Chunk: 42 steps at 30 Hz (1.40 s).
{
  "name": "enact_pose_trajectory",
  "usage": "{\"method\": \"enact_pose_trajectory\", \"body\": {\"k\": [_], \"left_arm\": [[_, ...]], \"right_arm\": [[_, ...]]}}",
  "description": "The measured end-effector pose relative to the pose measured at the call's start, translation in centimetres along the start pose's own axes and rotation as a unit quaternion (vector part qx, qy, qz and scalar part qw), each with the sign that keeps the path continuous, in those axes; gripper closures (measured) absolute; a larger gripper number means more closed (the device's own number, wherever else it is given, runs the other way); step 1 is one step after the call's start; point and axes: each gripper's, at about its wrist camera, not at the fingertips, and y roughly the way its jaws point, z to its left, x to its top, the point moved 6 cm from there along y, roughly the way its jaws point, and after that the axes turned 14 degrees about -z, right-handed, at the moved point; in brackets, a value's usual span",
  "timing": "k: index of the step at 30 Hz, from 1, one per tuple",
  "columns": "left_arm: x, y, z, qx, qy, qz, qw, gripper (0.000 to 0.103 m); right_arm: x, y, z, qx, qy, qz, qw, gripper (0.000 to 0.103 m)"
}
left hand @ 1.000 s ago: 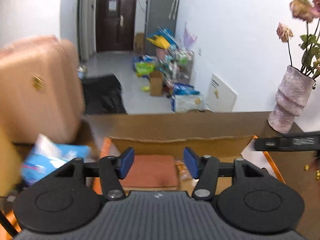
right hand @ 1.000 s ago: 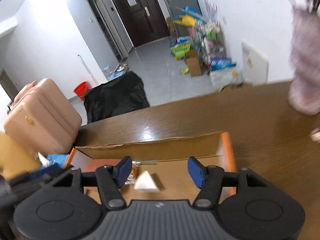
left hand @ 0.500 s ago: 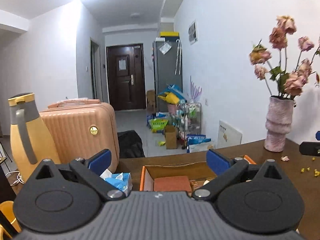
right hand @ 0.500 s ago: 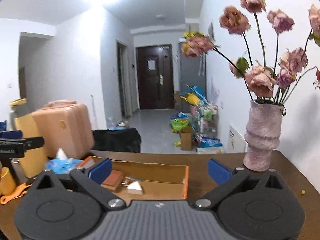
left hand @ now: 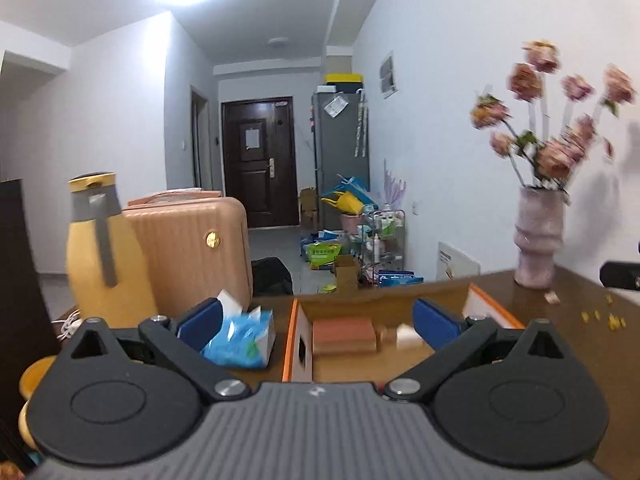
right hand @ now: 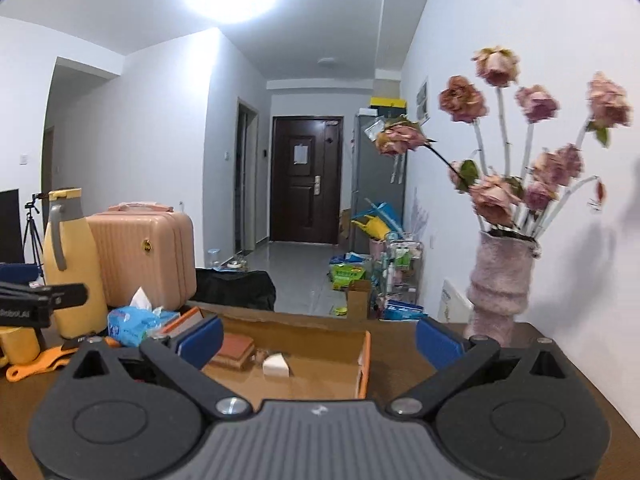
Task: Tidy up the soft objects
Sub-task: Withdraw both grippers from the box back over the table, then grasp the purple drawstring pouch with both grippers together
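An open cardboard box (left hand: pixel 298 344) with an orange rim lies on the brown table. Inside it are a terracotta sponge block (left hand: pixel 344 334) and a white foam wedge (left hand: pixel 408 334); the right wrist view shows the same box (right hand: pixel 362 364), sponge (right hand: pixel 234 350) and wedge (right hand: pixel 276 366). A blue tissue pack (left hand: pixel 240 340) (right hand: pixel 136 320) sits just left of the box. My left gripper (left hand: pixel 316 322) is open wide and empty, held back from the box. My right gripper (right hand: pixel 319 340) is likewise open and empty, short of the box's near side.
A yellow thermos jug (left hand: pixel 108 252), a yellow mug (right hand: pixel 18 346) and an orange strap (right hand: pixel 36 364) stand at the table's left. A pink vase of dried roses (right hand: pixel 500 284) stands at the right. Small yellow crumbs (left hand: pixel 600 316) lie nearby. A pink suitcase (left hand: pixel 192 252) is behind the table.
Both grippers have drawn back and up from over the box and tilted toward level. Their jaws have spread from half open to fully wide. The box contents stay put.
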Motion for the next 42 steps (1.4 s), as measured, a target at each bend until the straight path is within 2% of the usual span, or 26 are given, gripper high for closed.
{"method": "enact_pose_trajectory", "body": {"k": [6, 10, 13, 15, 17, 20, 25, 28, 30, 32, 34, 37, 40, 42], "left_arm": [[-4.8, -9.8, 0.2, -0.024, -0.01, -0.012, 0.9996, 0.0], [-7.6, -14.5, 0.6, -0.014, -0.023, 0.004, 0.9996, 0.0], [-8.6, -16.0, 0.9, -0.015, -0.014, 0.02, 0.9996, 0.0], [-8.8, -16.0, 0.9, -0.015, -0.012, 0.026, 0.9995, 0.0], [-8.9, -15.8, 0.8, -0.016, -0.014, 0.027, 0.9994, 0.0], [-9.2, -15.0, 0.6, -0.018, -0.016, 0.034, 0.9991, 0.0], [-10.7, -12.9, 0.8, -0.015, -0.025, 0.063, 0.9976, 0.0], [-11.7, -10.9, 1.0, -0.021, -0.037, 0.085, 0.9955, 0.0], [-12.0, -9.0, 1.4, -0.03, -0.061, 0.094, 0.9932, 0.005], [-12.2, -6.5, 1.8, -0.037, -0.092, 0.111, 0.9889, 0.025], [-12.9, -3.6, 2.5, -0.046, -0.12, 0.125, 0.9838, 0.03], [-14.1, 0.0, 3.2, -0.056, -0.148, 0.155, 0.9751, 0.032], [-15.2, 1.7, 3.5, -0.086, -0.179, 0.18, 0.9634, 0.032], [-16.1, 2.3, 3.5, -0.096, -0.193, 0.193, 0.9572, 0.036]], "right_arm": [[-5.5, -9.0, 2.2, -0.006, -0.005, 0.021, 1.0, 0.0], [-8.5, -14.3, 4.1, 0.01, 0.008, 0.019, 1.0, 0.0], [-10.1, -17.0, 5.0, 0.007, 0.042, 0.029, 0.999, 0.0], [-11.1, -18.0, 5.6, 0.027, 0.068, 0.043, 0.996, 0.0], [-11.4, -18.0, 6.1, 0.039, 0.064, 0.05, 0.996, 0.0], [-11.2, -17.3, 6.3, 0.025, 0.051, 0.048, 0.997, 0.002], [-10.3, -15.7, 7.1, 0.053, 0.065, 0.036, 0.996, 0.012], [-11.0, -13.5, 8.2, 0.07, 0.077, 0.06, 0.993, 0.022], [-11.1, -11.6, 9.0, 0.078, 0.085, 0.075, 0.991, 0.03], [-11.1, -9.0, 9.9, 0.083, 0.103, 0.085, 0.988, 0.033], [-11.6, -5.7, 10.8, 0.082, 0.111, 0.1, 0.985, 0.037], [-12.6, -0.2, 11.8, 0.053, 0.091, 0.123, 0.987, 0.044], [-14.0, 4.0, 12.4, 0.049, 0.095, 0.156, 0.982, 0.047], [-14.8, 5.8, 12.5, 0.044, 0.098, 0.171, 0.979, 0.05]]}}
